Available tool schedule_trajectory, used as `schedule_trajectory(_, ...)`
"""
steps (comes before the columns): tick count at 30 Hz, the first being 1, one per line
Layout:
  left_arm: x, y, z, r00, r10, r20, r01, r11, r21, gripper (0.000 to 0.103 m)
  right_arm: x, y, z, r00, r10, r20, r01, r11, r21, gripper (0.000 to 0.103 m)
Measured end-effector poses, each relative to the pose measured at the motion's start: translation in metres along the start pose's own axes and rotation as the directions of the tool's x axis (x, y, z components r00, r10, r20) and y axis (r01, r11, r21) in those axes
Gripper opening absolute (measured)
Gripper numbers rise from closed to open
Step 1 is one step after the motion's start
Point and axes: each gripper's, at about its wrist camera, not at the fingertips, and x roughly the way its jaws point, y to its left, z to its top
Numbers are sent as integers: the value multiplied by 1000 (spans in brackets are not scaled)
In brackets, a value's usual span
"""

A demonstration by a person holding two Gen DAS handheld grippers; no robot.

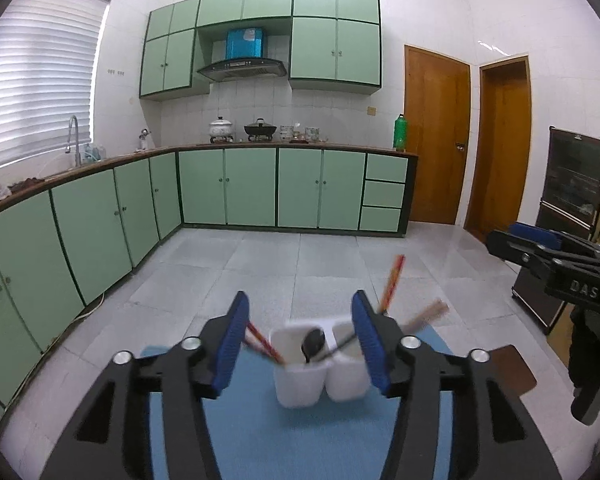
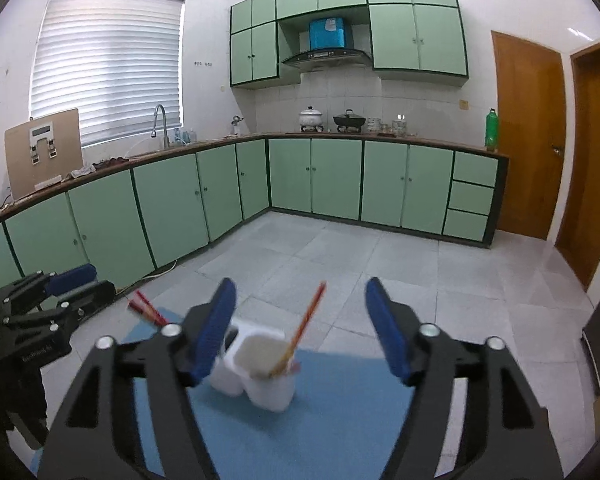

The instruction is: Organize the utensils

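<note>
A: Closest to us, our left gripper (image 1: 300, 344) has its blue pads spread wide, nothing between them. Our right gripper (image 2: 300, 332) is the same: fingers apart, empty.

B: Just beyond, we see the white two-cup holder (image 1: 322, 364) sitting on the blue mat (image 1: 252, 436), red chopsticks (image 1: 392, 282) and a dark spoon (image 1: 312, 344) poking out, all blurred.

A: Farther off, we get grey floor tiles (image 2: 340, 256), then green cabinets (image 2: 384, 184).
</note>
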Motion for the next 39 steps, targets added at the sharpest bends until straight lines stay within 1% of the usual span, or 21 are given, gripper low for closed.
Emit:
schedule_trajectory(1, -9, -1, -9, 1000, 1, -2, -1, 1000, -5, 60, -9, 0, -9, 1000, 0, -2, 0, 1000, 3, 81)
schedule_trajectory(2, -17, -2, -17, 1000, 3, -7, -3, 1000, -11, 61, -16, 1, -16, 1000, -1, -2, 1, 1000, 6, 83)
schedule_trajectory(4, -31, -5, -32, 1000, 8, -22, -9, 1000, -20, 66, -34, 4, -37, 1000, 3, -12, -3, 1000, 16, 90)
schedule_trajectory(6, -44, -7, -49, 999, 13, -37, -15, 999, -32, 70, -48, 7, -56, 1000, 10, -24, -9, 1000, 25, 92)
schedule_trajectory(7, -49, -8, -54, 999, 15, -43, -17, 999, -39, 72, -53, 10, -63, 999, 17, -29, -16, 999, 28, 95)
schedule_trajectory(10, -66, -11, -74, 998, 17, -67, -21, 999, -50, 78, -71, 23, -88, 998, 32, -53, -30, 999, 35, 96)
schedule_trajectory(13, -82, -21, -88, 996, 21, -81, -25, 999, -44, 83, -86, 34, -105, 997, 32, -66, -29, 999, 42, 97)
schedule_trajectory(15, -92, -27, -95, 996, 22, -89, -24, 999, -30, 84, -98, 40, -114, 997, 35, -72, -31, 998, 51, 97)
schedule_trajectory(17, -102, -32, -99, 995, 29, -90, -31, 999, -19, 86, -106, 44, -118, 996, 40, -76, -35, 998, 58, 97)
schedule_trajectory(20, -118, -35, -106, 996, 23, -88, -25, 999, -26, 87, -120, 49, -122, 996, 55, -73, -50, 997, 58, 97)
schedule_trajectory(25, -138, -38, -107, 997, 35, -75, -37, 999, -32, 89, -137, 61, -127, 997, 45, -63, -44, 999, 14, 97)
schedule_trajectory(28, -149, -41, -109, 997, 38, -62, -40, 999, -27, 90, -148, 67, -129, 997, 54, -52, -54, 999, 1, 97)
schedule_trajectory(39, -173, -49, -108, 999, 46, -22, -47, 999, -18, 94, -163, 76, -128, 997, 72, -32, -72, 997, -3, 97)
